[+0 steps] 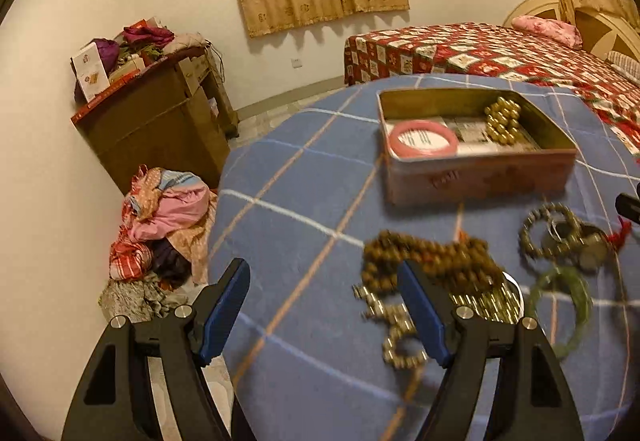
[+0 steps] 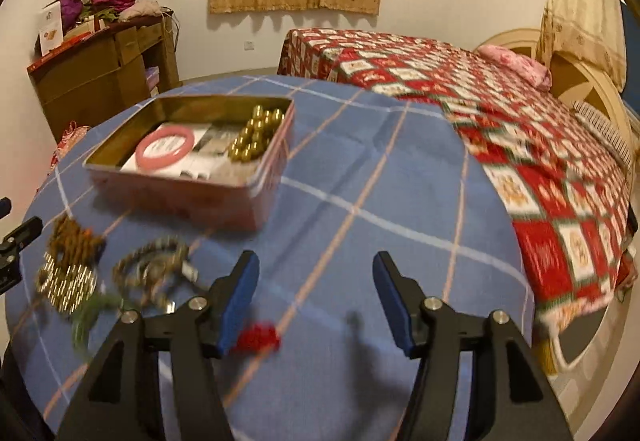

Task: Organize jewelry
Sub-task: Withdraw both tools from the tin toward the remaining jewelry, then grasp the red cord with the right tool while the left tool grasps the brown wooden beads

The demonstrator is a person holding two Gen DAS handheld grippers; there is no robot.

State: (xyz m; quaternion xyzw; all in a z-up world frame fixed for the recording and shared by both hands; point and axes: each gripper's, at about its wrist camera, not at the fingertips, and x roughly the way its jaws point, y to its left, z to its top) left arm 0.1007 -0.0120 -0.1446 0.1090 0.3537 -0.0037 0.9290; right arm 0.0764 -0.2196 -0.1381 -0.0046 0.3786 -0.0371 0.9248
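Left wrist view: left tool (image 1: 323, 308) gapes wide and empty, beads (image 1: 430, 261) just ahead-right, tin (image 1: 476, 149) beyond for filling.

One tin (image 1: 476, 177) sits far on the cloth, holding two pieces: one pink bangle (image 1: 423, 139) and one gold bead bracelet (image 1: 502, 121). Near it lies one green bangle (image 1: 560, 311); the blurred beaded strands beside it can't be counted.

tin (image 1: 476, 177) sitting on surface (image 1: 304, 225) | bangle (image 1: 423, 139) lying in tin, left part | bead bracelet (image 1: 502, 121) lying in tin, right of bangle | jewelry heap (image 1: 436, 261) lying on surface before tin | bed (image 2: 500, 101) standing behind surface, right | cabinet (image 1: 160, 121) standing behind, left | clothes pile (image 1: 160, 225) lying on floor before cabinet
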